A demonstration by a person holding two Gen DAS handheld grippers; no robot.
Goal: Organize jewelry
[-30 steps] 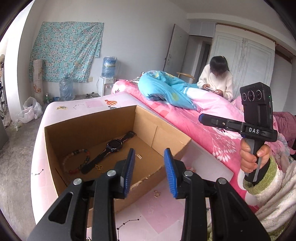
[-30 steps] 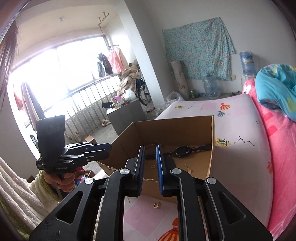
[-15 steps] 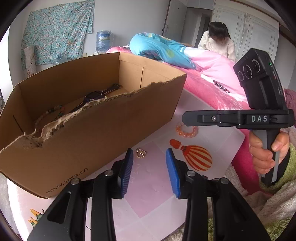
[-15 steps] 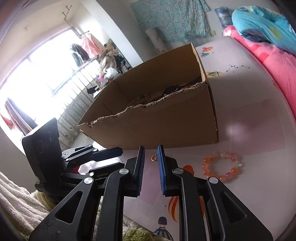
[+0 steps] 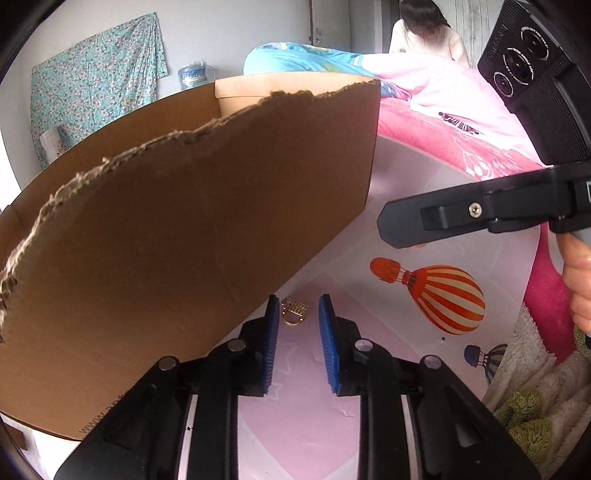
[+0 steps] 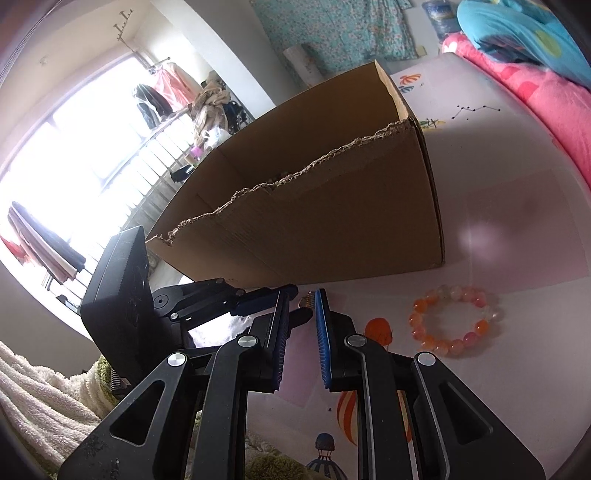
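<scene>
A small gold ring-like piece lies on the pink balloon-print mat, just in front of the cardboard box. My left gripper is low over the mat with the gold piece between its blue fingertips. Its jaws are closing, and the pads still stand clear of the piece. My right gripper hovers close by with its pads a narrow gap apart and nothing in them. An orange and pink bead bracelet lies on the mat to its right. The box's contents are hidden by its torn front wall.
The box stands right against the left fingers. Pink bedding and a blue quilt border the mat at the back right, where a person sits. A fluffy sleeve is at lower left.
Both grippers have dropped from above the box to just over the mat in front of it. The left jaws have narrowed around the gold piece. The right gripper's gap looks unchanged.
</scene>
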